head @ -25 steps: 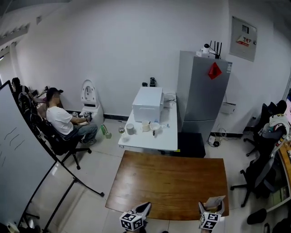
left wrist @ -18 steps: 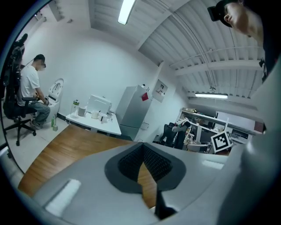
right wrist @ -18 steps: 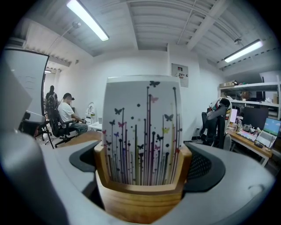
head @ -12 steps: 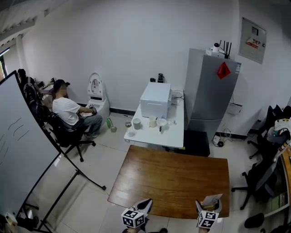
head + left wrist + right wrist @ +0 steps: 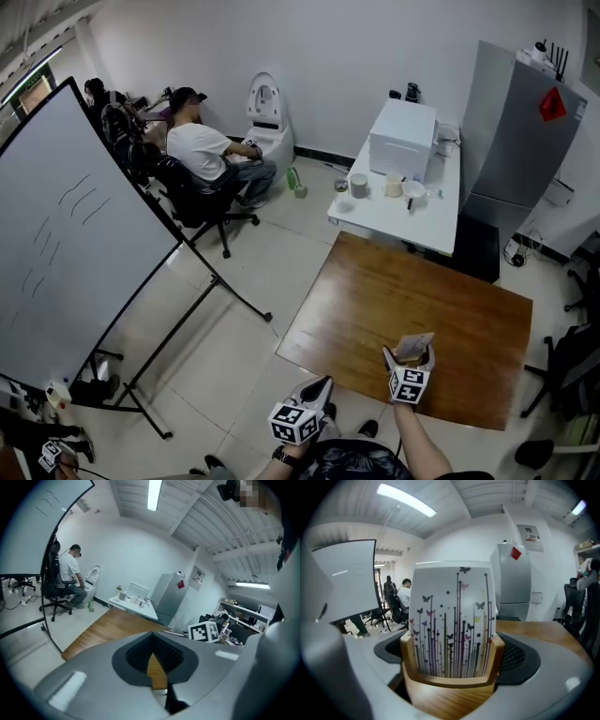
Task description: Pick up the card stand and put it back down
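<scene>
The card stand (image 5: 452,686) is a small wooden holder with a white card (image 5: 452,620) printed with butterflies and thin stems upright in it. My right gripper (image 5: 450,667) is shut on the stand's two sides. In the head view the right gripper (image 5: 409,361) holds the stand (image 5: 413,348) above the near part of the brown wooden table (image 5: 412,291). My left gripper (image 5: 322,385) hangs off the table's near edge, over the floor, jaws together and holding nothing. In the left gripper view its jaws (image 5: 157,667) meet with only a thin slit between them.
A white table (image 5: 441,230) with cups and a white box (image 5: 403,141) stands beyond the wooden one, with a grey fridge (image 5: 534,131) to the right of it. A big whiteboard (image 5: 66,234) on legs stands left. A person (image 5: 202,150) sits at the back left. Office chairs (image 5: 572,366) stand right.
The head view has swung down and to the left, so the room has shifted right. The right gripper with the stand now shows higher up, over the table's near part.
</scene>
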The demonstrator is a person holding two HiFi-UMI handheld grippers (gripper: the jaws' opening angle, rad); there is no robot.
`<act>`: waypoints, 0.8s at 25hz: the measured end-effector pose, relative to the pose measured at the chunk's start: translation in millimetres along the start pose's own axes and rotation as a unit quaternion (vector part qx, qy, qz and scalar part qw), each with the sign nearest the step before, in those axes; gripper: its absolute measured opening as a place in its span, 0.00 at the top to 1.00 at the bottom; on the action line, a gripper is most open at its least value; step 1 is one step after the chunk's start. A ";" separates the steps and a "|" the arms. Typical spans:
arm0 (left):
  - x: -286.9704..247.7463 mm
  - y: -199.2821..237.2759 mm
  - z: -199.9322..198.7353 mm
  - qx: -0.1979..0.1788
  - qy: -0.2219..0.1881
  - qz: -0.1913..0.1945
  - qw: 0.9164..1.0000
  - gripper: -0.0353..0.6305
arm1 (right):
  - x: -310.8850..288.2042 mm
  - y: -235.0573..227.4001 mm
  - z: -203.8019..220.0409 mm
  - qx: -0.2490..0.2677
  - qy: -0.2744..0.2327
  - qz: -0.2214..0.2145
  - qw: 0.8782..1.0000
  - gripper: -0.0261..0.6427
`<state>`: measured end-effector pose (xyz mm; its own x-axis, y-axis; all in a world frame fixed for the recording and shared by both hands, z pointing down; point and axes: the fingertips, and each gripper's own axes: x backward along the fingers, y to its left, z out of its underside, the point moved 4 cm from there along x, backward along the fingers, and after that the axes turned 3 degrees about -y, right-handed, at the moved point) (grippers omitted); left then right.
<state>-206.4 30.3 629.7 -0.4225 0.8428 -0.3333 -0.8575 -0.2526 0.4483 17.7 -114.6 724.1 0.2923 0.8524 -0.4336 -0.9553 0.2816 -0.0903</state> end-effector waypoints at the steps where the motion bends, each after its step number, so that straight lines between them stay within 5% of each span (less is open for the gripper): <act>1: 10.0 9.3 4.0 0.006 0.003 -0.014 1.000 0.95 | -23.9 18.3 6.7 0.007 0.008 -0.012 1.000 0.11; 6: 56.7 51.8 22.5 0.008 0.020 -0.072 0.997 0.95 | -145.4 91.4 41.7 0.025 0.047 -0.062 0.997 0.11; 11: 77.9 87.2 29.1 0.013 0.026 -0.120 0.992 0.95 | -245.7 120.8 41.3 0.066 0.056 -0.058 0.995 0.11; 16: 92.2 111.5 32.8 0.017 0.044 -0.138 0.989 0.95 | -280.5 141.9 48.9 0.068 0.074 -0.080 0.992 0.11; 20: 70.7 110.8 23.7 0.016 0.045 -0.114 0.992 0.95 | -269.2 136.8 49.1 0.032 0.082 -0.113 0.990 0.09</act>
<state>-324.3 73.2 675.4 -0.2445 0.8304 -0.5007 -0.9245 -0.0438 0.3788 -189.5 -283.9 872.5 0.4816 0.6834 -0.5486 -0.8603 0.4881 -0.1471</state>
